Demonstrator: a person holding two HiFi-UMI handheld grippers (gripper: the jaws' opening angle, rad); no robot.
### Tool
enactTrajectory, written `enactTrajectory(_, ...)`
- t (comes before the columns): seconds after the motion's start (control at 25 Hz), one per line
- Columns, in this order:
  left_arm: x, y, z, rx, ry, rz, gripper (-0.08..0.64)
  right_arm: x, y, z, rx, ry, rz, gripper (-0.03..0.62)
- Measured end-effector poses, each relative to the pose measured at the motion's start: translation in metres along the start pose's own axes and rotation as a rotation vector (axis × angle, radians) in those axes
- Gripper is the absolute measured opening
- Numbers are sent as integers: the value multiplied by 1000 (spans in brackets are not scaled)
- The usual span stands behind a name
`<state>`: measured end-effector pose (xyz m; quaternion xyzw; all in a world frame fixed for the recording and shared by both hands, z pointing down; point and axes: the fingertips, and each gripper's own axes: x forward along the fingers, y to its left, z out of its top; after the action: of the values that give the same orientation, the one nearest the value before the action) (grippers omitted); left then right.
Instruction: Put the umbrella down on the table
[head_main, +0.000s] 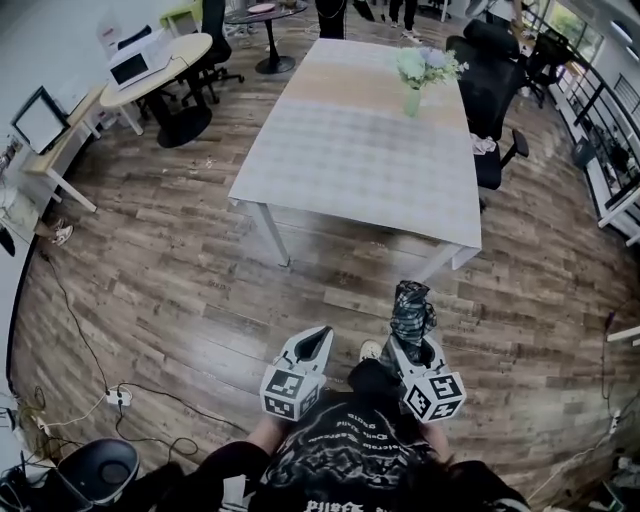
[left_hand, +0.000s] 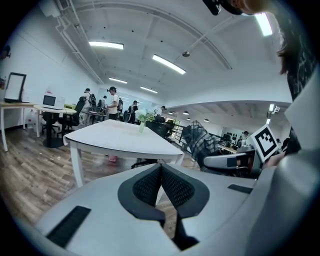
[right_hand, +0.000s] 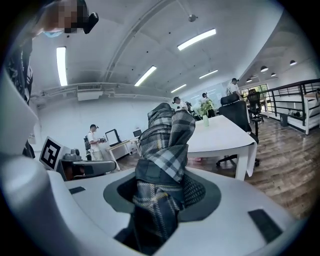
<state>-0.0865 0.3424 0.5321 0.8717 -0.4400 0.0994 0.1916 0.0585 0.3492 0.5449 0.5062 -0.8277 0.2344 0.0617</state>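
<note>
A folded plaid umbrella (head_main: 411, 313) stands up out of my right gripper (head_main: 413, 350), whose jaws are shut on it; in the right gripper view the umbrella (right_hand: 164, 165) fills the gap between the pads. My left gripper (head_main: 316, 345) hangs beside it, shut and empty, its dark pads (left_hand: 150, 186) meeting in the left gripper view. Both are over the wooden floor, short of the near edge of the long white table (head_main: 350, 170). From the left gripper view the umbrella (left_hand: 200, 141) and the right gripper show to the right.
A vase of flowers (head_main: 420, 75) stands near the table's far right. Black office chairs (head_main: 495, 100) line its right side. A round desk with a white device (head_main: 150, 65) is at the far left. Cables and a power strip (head_main: 118, 397) lie on the floor at left. People stand in the distance.
</note>
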Motion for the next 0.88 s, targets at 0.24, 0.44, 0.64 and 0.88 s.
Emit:
enactTrajectory(0.24, 71, 1, 29, -7, -11, 72, 20, 37, -59, 36, -29, 12, 52, 190)
enactTrajectory(0.44, 123, -3, 50, -23, -26, 102, 20, 63, -109, 65, -51, 24, 89, 190)
enactTrajectory(0.64, 162, -3, 63, -31, -35, 146, 20, 85, -150, 83, -58, 35, 112, 190)
enactTrajectory(0.88, 192, 0, 71, -41, -44, 184, 20, 105, -177, 97, -88, 52, 140, 189)
